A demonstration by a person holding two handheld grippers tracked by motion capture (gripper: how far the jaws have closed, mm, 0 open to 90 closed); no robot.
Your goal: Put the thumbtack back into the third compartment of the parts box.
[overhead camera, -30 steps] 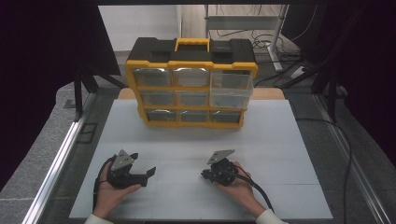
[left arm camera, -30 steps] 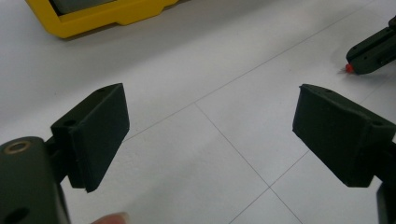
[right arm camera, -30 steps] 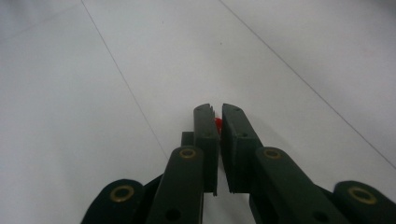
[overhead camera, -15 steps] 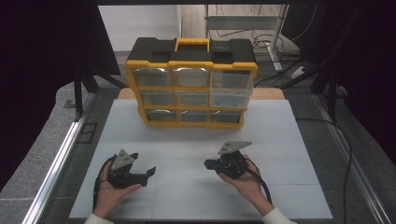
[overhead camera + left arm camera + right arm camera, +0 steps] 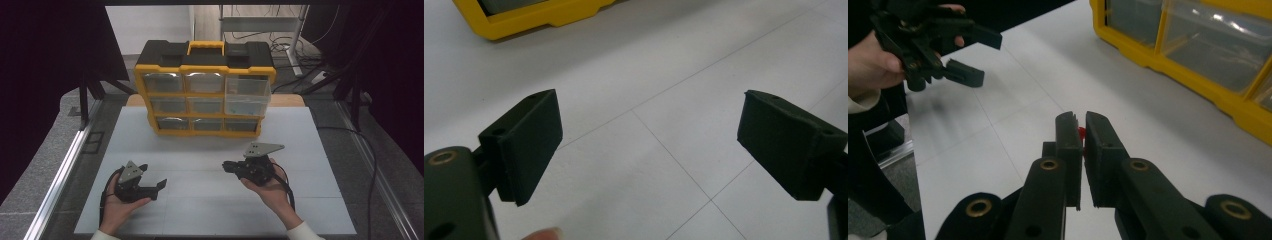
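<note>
- From above, both hands sit at the near edge of the white table (image 5: pixel 210 145): the left gripper (image 5: pixel 155 187) low by the near-left corner, the right gripper (image 5: pixel 227 165) raised a little, pointing left.
- The right gripper's own view adds what the high view can't resolve – its two jaws are pressed almost together on a small red thing (image 5: pixel 1081 133) pinched at the tips; what it is, I can't tell.
- That same view catches the left gripper far off to the left, jaws spread with nothing between them; the left gripper view confirms it, its black pads (image 5: pixel 529 145) standing wide apart over bare tabletop.
- The yellow organiser case (image 5: pixel 205 90) stands upright at the far middle of the table – black top, yellow handle, clear drawers facing the person.
- No readable writing on the case or grippers.
- The tabletop shows thin seam lines; cables lie on the grey floor beyond, dark drapes on both sides.
</note>
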